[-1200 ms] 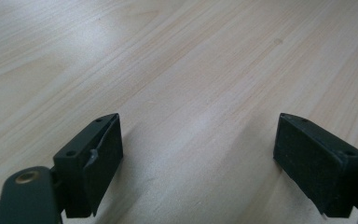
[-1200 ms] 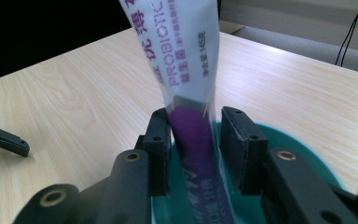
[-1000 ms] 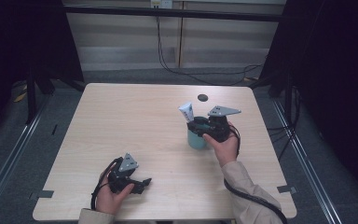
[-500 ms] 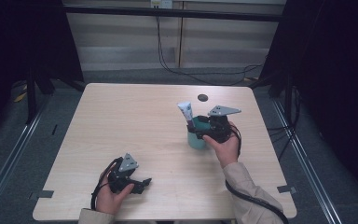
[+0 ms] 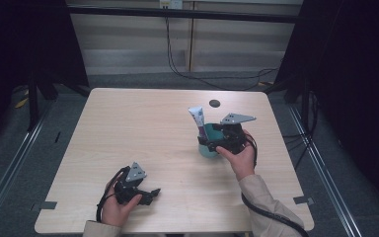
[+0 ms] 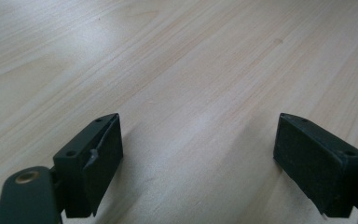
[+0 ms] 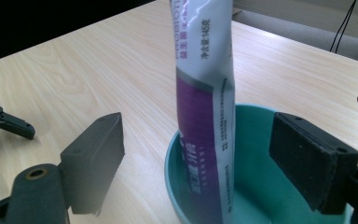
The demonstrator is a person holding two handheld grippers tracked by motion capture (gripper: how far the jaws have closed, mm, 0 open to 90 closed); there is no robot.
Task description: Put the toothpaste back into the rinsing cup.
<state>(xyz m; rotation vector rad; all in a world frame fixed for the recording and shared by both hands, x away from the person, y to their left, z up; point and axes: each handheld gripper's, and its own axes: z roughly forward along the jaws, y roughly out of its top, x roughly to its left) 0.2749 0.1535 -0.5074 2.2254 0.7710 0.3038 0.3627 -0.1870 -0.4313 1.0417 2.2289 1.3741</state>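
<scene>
A white and purple tube [image 7: 205, 116] stands nearly upright inside a teal cup [image 7: 256, 186] on the right half of the wooden desk [image 5: 143, 123], its lower end down in the cup and its upper part rising well above the rim. The right gripper [image 7: 200, 168] sits just at the cup with its jaws on either side of the tube; they have just been opening, and now both pads stand clear of the tube with a gap on each side. In the high view the right hand [image 5: 238, 155] holds this gripper beside the cup [image 5: 208, 148]. The left gripper [image 6: 198, 158] rests low over bare desk near the front edge, well apart from the cup, its jaws spread wide with nothing between them
</scene>
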